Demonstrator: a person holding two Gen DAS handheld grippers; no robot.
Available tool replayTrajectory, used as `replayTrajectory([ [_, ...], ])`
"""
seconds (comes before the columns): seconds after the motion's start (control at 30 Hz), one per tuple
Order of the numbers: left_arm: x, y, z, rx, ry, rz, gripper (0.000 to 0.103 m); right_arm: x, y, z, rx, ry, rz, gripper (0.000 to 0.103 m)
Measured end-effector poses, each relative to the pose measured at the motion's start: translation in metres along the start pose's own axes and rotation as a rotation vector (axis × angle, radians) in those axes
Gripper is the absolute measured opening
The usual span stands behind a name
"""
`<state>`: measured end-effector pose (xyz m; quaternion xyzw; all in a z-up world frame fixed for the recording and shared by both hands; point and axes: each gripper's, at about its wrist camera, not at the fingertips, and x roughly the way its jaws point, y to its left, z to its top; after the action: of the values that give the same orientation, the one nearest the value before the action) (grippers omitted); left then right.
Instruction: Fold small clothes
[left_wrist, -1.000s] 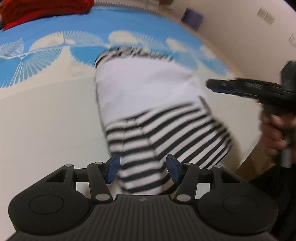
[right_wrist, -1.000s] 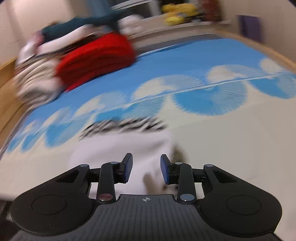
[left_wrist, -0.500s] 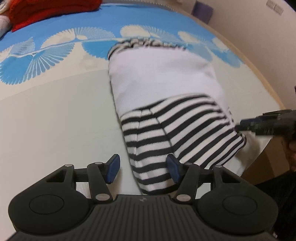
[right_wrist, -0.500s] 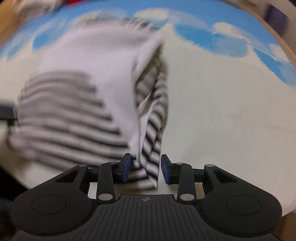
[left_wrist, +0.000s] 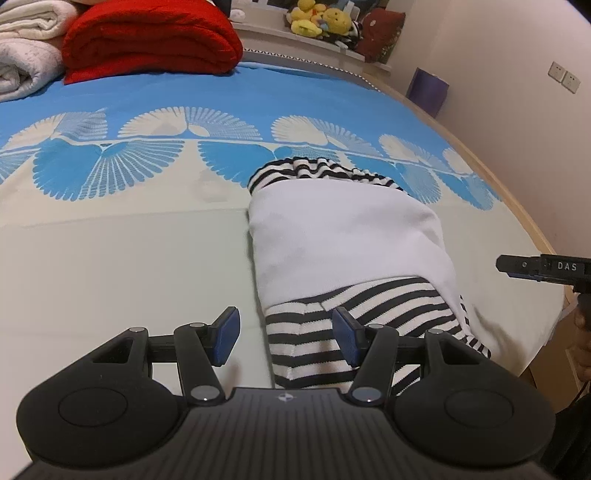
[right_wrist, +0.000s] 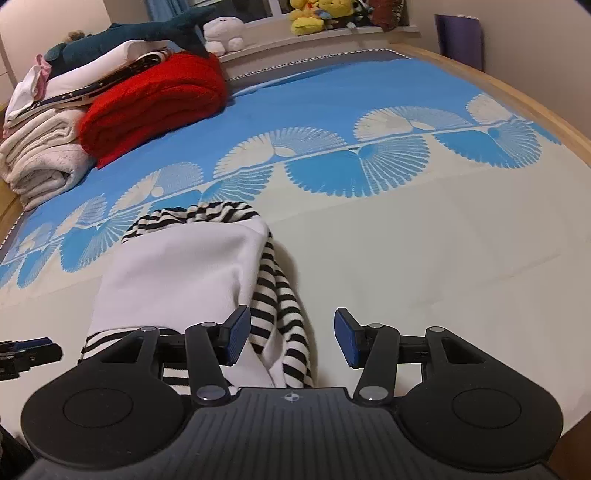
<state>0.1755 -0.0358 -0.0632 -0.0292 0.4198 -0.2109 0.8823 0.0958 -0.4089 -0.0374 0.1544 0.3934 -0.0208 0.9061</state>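
Right fingers (right_wrist: 236, 339) released; garment (right_wrist: 177, 280) lies between them.

Left tool (left_wrist: 286, 338): jaws wide apart, blue pads (left_wrist: 226, 336) facing each other, nothing clamped between them. Held low and near level, pointing forward. Both linkage arms spread symmetrically off the black body.

Right tool (right_wrist: 291, 341): same state, jaws spread wide, pads (right_wrist: 237, 339) clear of contact, nothing gripped. Also low, pointing forward, slightly nose-down.

Cross views: right tool's fingertips (left_wrist: 517, 266) show at the right edge of the left wrist view, side-on, level. Part of the person's right hand (left_wrist: 583, 345) shows below it at the frame edge, mostly cut off. Left tool's tip (right_wrist: 27, 350) pokes in at the left edge of the right wrist view.
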Motion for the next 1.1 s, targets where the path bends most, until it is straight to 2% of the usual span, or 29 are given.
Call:
replayTrajectory([
  [0.13, 0.006, -0.001, 0.000, 0.001, 0.005, -0.002, 0.061, 0.007, 0.004, 0.004, -0.011, 0.008, 0.017, 0.053],
  [0.2, 0.009, 0.001, 0.001, -0.014, 0.013, -0.003, 0.065, 0.010, 0.005, 0.002, -0.009, 0.027, 0.027, 0.065],
  [0.27, 0.013, 0.004, 0.006, -0.049, 0.033, -0.013, 0.074, 0.018, 0.007, 0.000, -0.001, 0.064, 0.046, 0.074],
  [0.4, 0.025, 0.007, 0.032, -0.082, 0.097, -0.046, 0.086, 0.037, 0.016, -0.003, -0.008, 0.129, 0.073, 0.078],
  [0.57, 0.055, 0.020, 0.074, -0.081, 0.176, -0.106, 0.086, 0.069, 0.014, -0.005, 0.070, 0.222, 0.082, 0.080],
  [0.67, 0.081, 0.043, 0.081, -0.171, 0.201, -0.102, 0.086, 0.082, 0.013, -0.006, 0.101, 0.260, 0.082, 0.080],
  [0.73, 0.103, 0.065, 0.071, -0.294, 0.235, -0.167, 0.086, 0.088, 0.011, -0.007, 0.132, 0.275, 0.083, 0.083],
  [0.8, 0.125, 0.080, 0.059, -0.416, 0.310, -0.223, 0.087, 0.093, 0.008, -0.008, 0.164, 0.285, 0.088, 0.083],
  [0.87, 0.138, 0.086, 0.058, -0.468, 0.332, -0.263, 0.087, 0.099, 0.005, -0.008, 0.191, 0.295, 0.094, 0.084],
  [0.93, 0.143, 0.085, 0.061, -0.466, 0.316, -0.286, 0.087, 0.103, 0.004, -0.008, 0.216, 0.289, 0.106, 0.080],
  [1.03, 0.153, 0.082, 0.060, -0.498, 0.316, -0.323, 0.085, 0.106, 0.003, -0.006, 0.260, 0.276, 0.146, 0.051],
  [1.07, 0.155, 0.080, 0.061, -0.509, 0.314, -0.329, 0.079, 0.106, 0.005, -0.005, 0.266, 0.271, 0.164, 0.040],
  [1.1, 0.156, 0.078, 0.062, -0.513, 0.309, -0.332, 0.076, 0.105, 0.009, -0.004, 0.258, 0.264, 0.170, 0.035],
])
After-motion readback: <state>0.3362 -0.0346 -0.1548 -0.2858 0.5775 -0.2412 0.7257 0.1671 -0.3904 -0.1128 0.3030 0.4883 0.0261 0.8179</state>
